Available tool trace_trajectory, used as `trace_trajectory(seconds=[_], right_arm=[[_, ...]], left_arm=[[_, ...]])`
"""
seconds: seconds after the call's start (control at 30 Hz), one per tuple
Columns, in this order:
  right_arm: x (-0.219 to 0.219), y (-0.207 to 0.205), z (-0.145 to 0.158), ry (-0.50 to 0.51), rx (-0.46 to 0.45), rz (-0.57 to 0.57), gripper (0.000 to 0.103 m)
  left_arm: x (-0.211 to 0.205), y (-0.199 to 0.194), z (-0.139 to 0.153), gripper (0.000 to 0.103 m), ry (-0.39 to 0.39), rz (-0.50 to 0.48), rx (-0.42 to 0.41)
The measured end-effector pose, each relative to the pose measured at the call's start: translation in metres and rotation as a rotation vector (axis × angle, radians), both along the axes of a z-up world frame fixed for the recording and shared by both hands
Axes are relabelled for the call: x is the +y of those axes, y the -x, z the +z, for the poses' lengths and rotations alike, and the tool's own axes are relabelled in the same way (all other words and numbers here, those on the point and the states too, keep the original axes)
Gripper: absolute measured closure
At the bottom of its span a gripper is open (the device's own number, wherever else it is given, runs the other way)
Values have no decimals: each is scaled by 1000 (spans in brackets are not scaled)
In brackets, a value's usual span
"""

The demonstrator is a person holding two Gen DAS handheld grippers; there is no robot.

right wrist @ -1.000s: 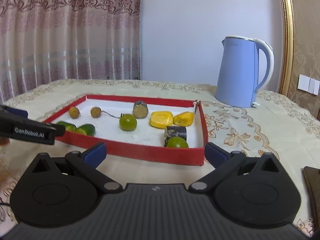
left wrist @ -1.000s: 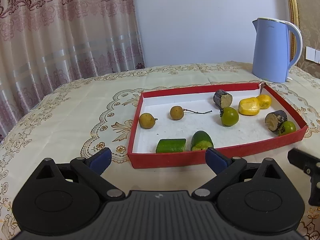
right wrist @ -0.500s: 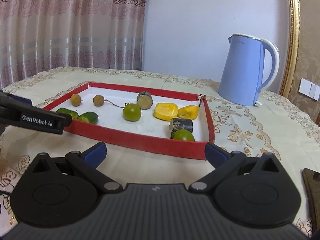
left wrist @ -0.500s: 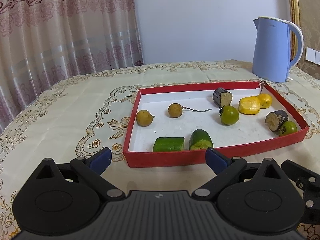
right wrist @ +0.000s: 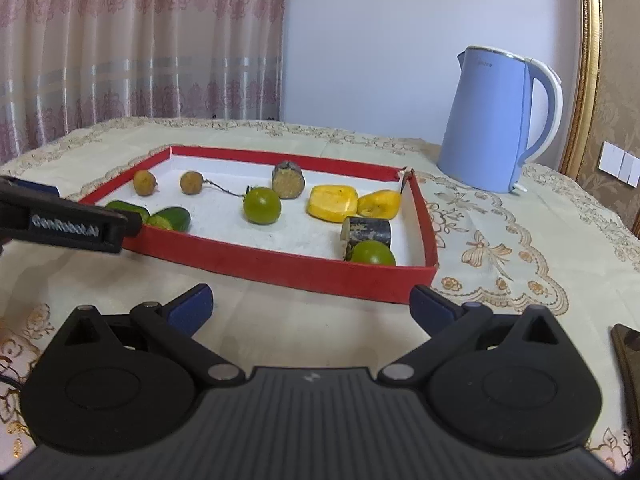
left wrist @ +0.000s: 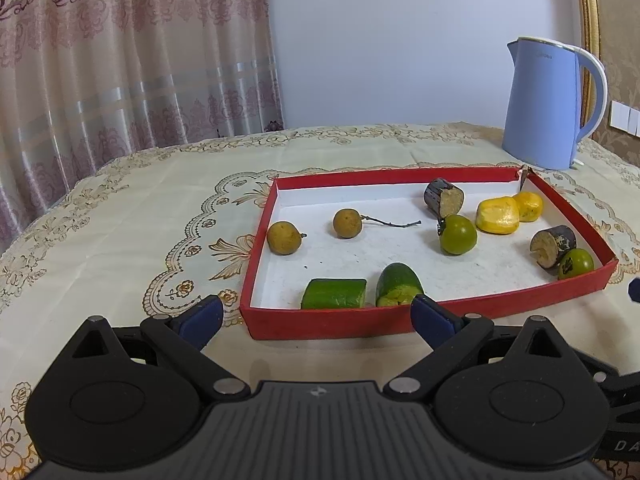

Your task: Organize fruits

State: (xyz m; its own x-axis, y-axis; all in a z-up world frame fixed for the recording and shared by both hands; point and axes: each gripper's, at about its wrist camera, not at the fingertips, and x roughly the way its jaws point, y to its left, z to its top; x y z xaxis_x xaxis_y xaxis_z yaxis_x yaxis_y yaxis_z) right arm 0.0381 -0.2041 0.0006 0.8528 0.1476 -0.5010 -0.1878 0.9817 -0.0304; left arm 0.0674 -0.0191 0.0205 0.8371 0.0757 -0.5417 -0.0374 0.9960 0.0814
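Note:
A red-walled tray (left wrist: pixel 320 322) with a white floor lies on the table; it also shows in the right wrist view (right wrist: pixel 288 266). In it lie two brown longans (left wrist: pixel 283 237), two green cucumber pieces (left wrist: pixel 334 293), two green limes (left wrist: pixel 458 234), two yellow pieces (left wrist: pixel 497 215) and two dark cane stubs (left wrist: pixel 444 198). My left gripper (left wrist: pixel 316 314) is open and empty just before the tray's near wall. My right gripper (right wrist: pixel 310 302) is open and empty before the tray's near right wall. One finger of the left gripper (right wrist: pixel 68 226) crosses the right wrist view.
A blue electric kettle (left wrist: pixel 548 106) stands on the table behind the tray's far right corner. A cream embroidered tablecloth (left wrist: pixel 120 220) covers the table. Curtains (left wrist: pixel 120 60) hang at the back left. A dark flat object (right wrist: pixel 628 360) lies at the right edge.
Both grippers have moved up and a little closer to the tray. The tray's contents have not moved. Both grippers stay open.

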Motion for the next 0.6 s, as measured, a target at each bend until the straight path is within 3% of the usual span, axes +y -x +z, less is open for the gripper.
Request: trace_trajectory(seconds=[0.3,0.6], right_arm=[[-2,-17,-12,-24,136,18,0],[-5,-18,-15,-48,154,14,0]], left_arm=[[9,-7,-3,1,40,17,10],[7,-6,-5,0,51,6,23]])
